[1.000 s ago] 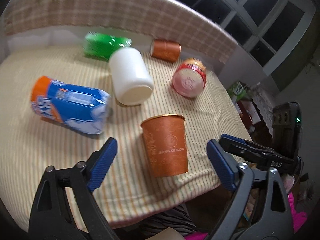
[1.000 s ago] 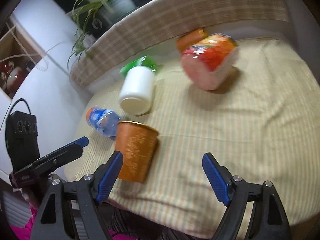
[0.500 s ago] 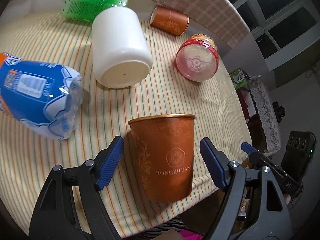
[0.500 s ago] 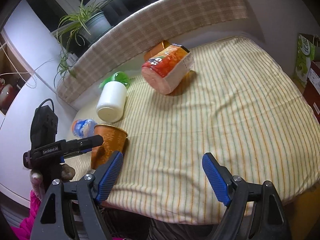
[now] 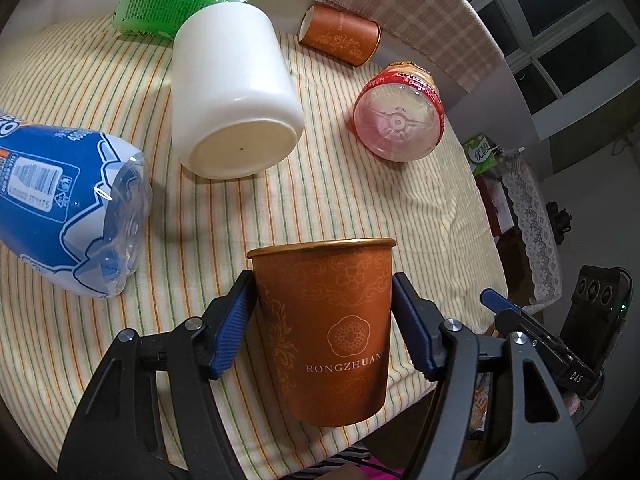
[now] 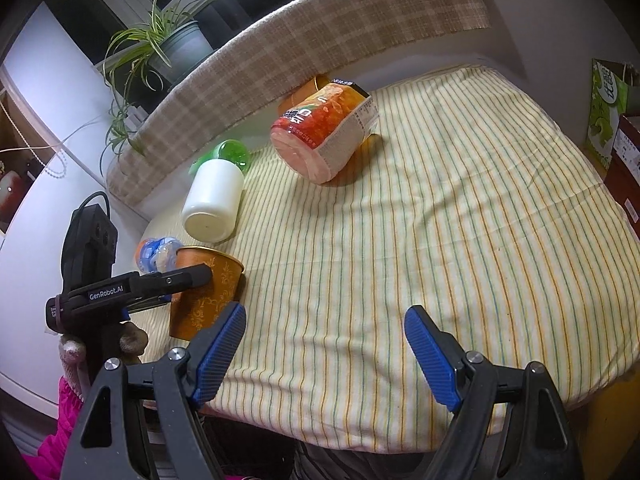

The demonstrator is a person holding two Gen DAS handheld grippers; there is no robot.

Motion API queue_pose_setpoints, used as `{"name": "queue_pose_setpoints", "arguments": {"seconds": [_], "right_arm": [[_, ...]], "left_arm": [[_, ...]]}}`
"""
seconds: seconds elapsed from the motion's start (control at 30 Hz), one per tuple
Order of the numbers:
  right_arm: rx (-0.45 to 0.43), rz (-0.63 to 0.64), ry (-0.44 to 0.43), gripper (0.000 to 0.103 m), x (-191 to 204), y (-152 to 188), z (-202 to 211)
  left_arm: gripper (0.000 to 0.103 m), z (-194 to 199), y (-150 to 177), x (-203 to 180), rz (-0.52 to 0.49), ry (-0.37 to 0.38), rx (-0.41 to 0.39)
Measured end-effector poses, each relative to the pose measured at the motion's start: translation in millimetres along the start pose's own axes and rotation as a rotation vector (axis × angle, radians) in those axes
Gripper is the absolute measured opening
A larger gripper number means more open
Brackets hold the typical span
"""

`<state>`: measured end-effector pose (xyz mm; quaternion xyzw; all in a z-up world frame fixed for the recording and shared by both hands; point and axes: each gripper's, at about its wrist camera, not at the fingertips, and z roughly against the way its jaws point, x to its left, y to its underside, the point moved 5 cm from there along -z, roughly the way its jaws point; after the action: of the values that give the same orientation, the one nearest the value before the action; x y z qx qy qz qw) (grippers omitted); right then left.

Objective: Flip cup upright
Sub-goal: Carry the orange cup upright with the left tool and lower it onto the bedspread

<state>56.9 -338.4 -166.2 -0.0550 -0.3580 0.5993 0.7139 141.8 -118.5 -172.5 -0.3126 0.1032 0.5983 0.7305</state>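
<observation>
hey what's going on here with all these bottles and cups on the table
A person is working with two handheld grippers over a table with a striped cloth. The left gripper is closed on an orange paper cup standing mouth-up near the table's front edge. The right gripper is open and holds nothing. A white jar, a blue bottle, a green bottle, a red bottle and a second orange cup all lie on their sides.

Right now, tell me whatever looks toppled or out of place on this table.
Nearly everything lies on its side: the white jar, the blue-labelled bottle, the green bottle, the red-labelled bottle and a second orange cup. Only the orange cup stands upright, clamped in the left gripper.
</observation>
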Motion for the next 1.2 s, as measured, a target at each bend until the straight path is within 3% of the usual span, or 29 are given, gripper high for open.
{"name": "queue_pose_setpoints", "arguments": {"seconds": [0.8, 1.2], "right_arm": [[0.009, -0.001, 0.008, 0.084, 0.5, -0.5, -5.3], [0.004, -0.005, 0.01, 0.084, 1.1, -0.9, -5.9]], "left_arm": [[0.069, 33.6, 2.4, -28.1, -0.19, -0.164, -0.217], [0.069, 32.7, -2.6, -37.5, -0.315, -0.297, -0.344]]}}
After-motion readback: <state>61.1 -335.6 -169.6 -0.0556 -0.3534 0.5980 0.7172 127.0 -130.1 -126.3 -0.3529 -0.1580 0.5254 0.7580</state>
